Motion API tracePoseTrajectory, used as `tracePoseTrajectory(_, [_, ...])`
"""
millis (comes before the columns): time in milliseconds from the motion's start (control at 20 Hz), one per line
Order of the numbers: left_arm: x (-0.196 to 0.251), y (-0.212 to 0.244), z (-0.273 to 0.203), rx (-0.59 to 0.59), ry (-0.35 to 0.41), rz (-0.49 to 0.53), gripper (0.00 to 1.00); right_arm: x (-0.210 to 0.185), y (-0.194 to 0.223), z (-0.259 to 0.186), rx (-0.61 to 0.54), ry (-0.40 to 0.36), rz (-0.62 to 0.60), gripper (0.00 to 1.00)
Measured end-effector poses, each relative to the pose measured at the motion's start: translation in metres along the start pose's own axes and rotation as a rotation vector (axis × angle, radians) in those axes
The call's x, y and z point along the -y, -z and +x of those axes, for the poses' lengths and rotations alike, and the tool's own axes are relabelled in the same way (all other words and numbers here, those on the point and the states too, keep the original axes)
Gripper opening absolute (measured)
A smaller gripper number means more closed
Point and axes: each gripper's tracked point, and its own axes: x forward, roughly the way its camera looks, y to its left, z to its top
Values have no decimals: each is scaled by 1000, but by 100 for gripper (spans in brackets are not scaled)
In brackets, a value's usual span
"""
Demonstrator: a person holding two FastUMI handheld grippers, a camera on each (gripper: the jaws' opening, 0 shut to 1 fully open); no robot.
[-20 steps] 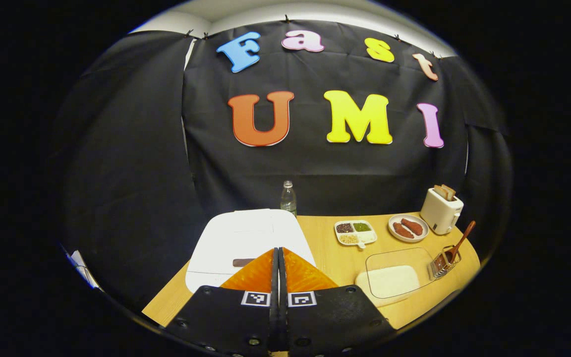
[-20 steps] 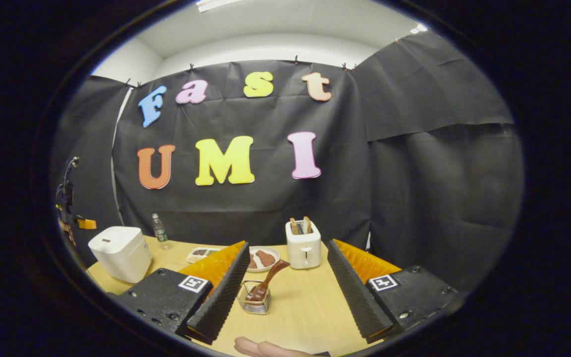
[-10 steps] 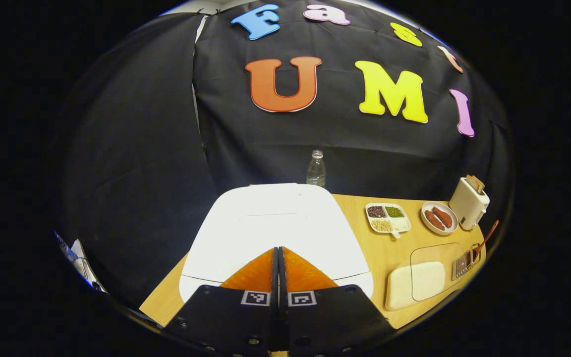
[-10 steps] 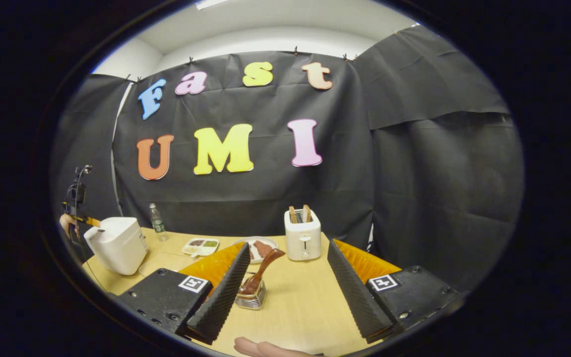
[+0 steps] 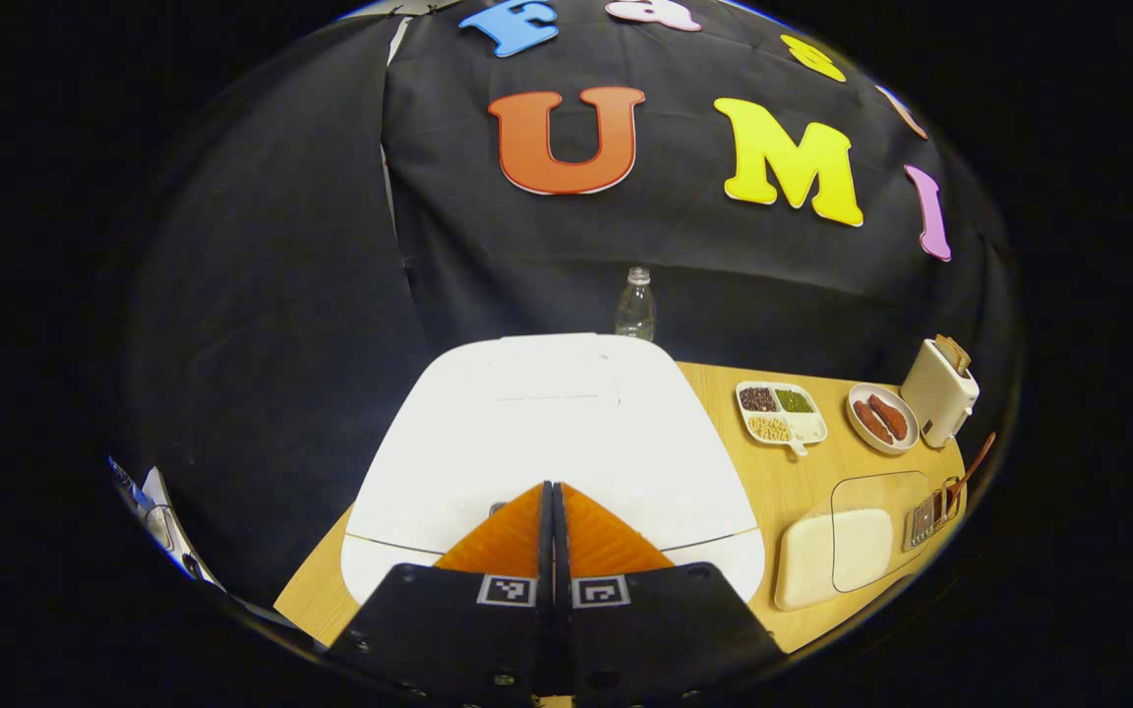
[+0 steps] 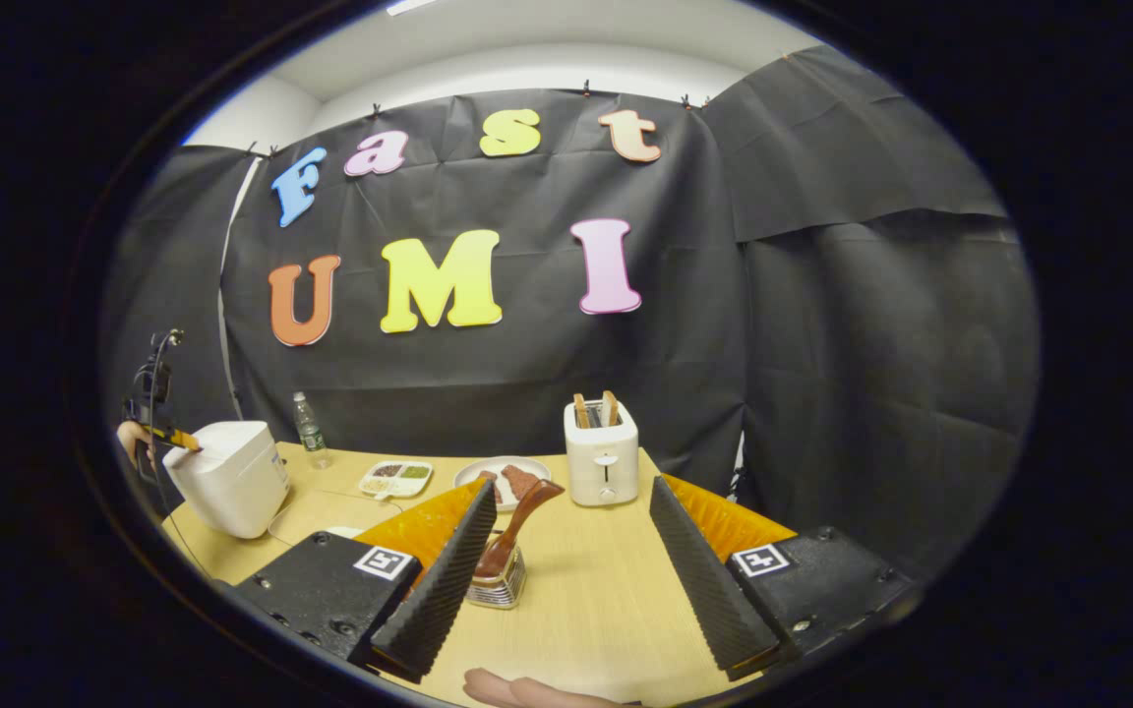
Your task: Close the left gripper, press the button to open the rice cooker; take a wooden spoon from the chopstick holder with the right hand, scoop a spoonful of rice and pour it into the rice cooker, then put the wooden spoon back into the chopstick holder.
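Observation:
The white rice cooker (image 5: 547, 433) has its lid down. My left gripper (image 5: 551, 486) is shut with nothing held, and its tips rest at the front edge of the lid, hiding the button. In the right gripper view the rice cooker (image 6: 230, 478) stands at the far left, with the left gripper (image 6: 176, 439) at its top front corner. My right gripper (image 6: 571, 487) is open above the table. The wooden spoon (image 6: 517, 524) leans in the wire chopstick holder (image 6: 496, 587) just inside its left finger, apart from it. A lidded clear box of rice (image 5: 837, 548) lies right of the cooker.
On the wooden table (image 6: 586, 610) stand a water bottle (image 5: 634, 307), a divided dish of beans (image 5: 781, 413), a plate of sausages (image 5: 879, 417) and a white toaster (image 6: 602, 464) with bread slices. A person's fingers (image 6: 527, 691) show at the bottom edge.
My left gripper has moved down and forward onto the cooker's front edge, staying shut. My right gripper has drifted closer to the chopstick holder and stays open.

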Motion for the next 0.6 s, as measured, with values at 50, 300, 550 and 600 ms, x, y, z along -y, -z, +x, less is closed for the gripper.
tracePoseTrajectory(50, [0, 0, 5, -9, 2, -4, 0, 0, -2, 0, 5, 0, -1, 100])
tracePoseTrajectory(300, [-2, -7, 1, -5, -3, -13, 0, -6, -4, -4, 14, -7, -5, 100])
tracePoseTrajectory(550, [-5, -31, -8, 47, -16, -62, 0, -9, -3, -7, 20, -7, -28, 100])
tracePoseTrajectory(600, [-5, -37, -13, 68, -20, -67, 0, -9, -3, -8, 21, -7, -29, 99])
